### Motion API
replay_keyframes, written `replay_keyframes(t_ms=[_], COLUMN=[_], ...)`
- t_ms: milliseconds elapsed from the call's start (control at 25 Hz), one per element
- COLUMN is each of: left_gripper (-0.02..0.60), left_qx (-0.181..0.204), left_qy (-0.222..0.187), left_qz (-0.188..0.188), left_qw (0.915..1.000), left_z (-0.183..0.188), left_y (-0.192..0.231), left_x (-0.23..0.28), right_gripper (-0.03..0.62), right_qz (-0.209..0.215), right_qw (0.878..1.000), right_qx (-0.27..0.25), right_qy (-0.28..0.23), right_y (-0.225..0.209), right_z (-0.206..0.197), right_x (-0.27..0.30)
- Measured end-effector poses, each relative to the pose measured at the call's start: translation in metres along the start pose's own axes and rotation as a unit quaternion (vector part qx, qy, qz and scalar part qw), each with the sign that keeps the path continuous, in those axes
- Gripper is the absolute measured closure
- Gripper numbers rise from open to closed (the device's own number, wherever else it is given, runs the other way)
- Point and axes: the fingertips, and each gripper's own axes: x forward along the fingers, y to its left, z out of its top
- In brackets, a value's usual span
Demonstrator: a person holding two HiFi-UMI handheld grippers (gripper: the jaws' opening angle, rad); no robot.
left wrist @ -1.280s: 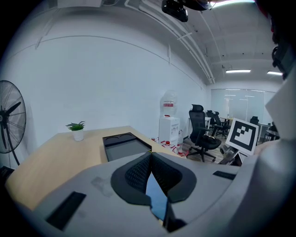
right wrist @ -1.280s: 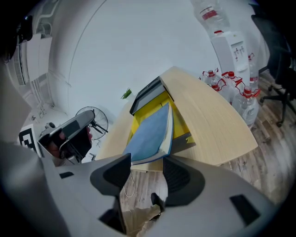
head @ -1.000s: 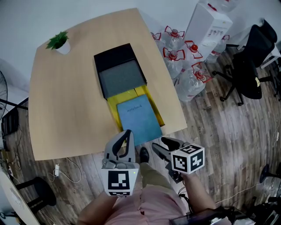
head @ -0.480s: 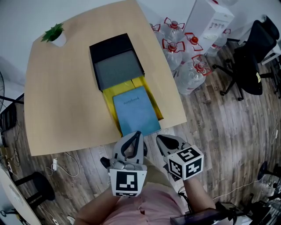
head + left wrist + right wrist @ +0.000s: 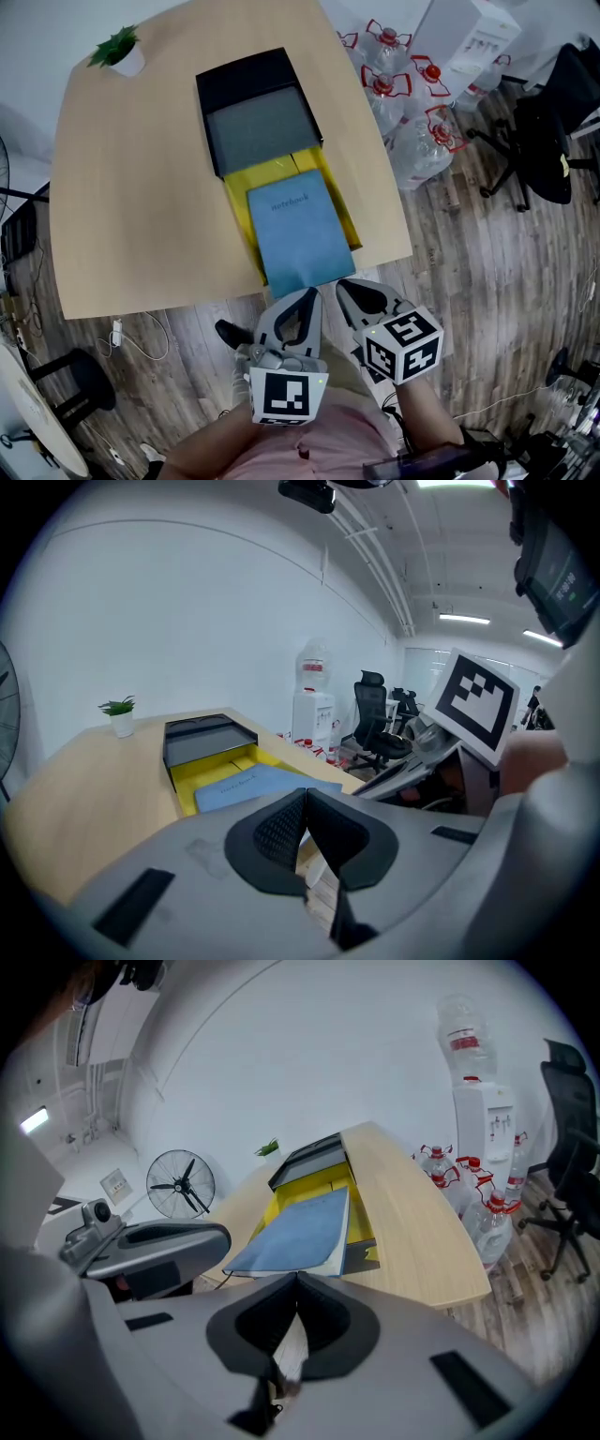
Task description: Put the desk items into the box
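Left gripper (image 5: 307, 298) and right gripper (image 5: 349, 291) moved up to the tabletop's (image 5: 122, 187) near edge, jaws pressed together, empty. Notebook (image 5: 302, 234) probably the first pick, still outside the box (image 5: 246, 70).

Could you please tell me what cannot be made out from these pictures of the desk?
- Yellow tray: head view, mostly covered by the blue notebook; anything beneath is hidden.
- Black box: head view, a grey panel fills it; lid or contents, cannot tell.
- Table: far edge cut off by the head view's top edge.
- Potted plant: too small for detail in every view.
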Motion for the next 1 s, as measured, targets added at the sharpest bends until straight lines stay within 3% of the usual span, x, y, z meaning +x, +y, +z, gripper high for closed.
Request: replay_keyframes(t_ms=[440, 1000], left_gripper=[0.571, 0.571], left_qx=[-0.029, -0.031], left_qy=[0.036, 0.068], left_qz=[-0.018, -0.022], left_qw=[0.9988, 0.9969], left_z=[-0.027, -0.045], left_y=[0.002, 0.022], left_x=[0.006, 0.029], right_gripper=[0.592, 0.592], right_qz=[-0.005, -0.002], right_qw=[1.0, 1.0], right_qx=[-0.001, 0.013], right_qy=[0.006, 0.007], right_y=[0.001, -0.004], right_z=[0.004, 0.02], right_x=[0.011, 0.034])
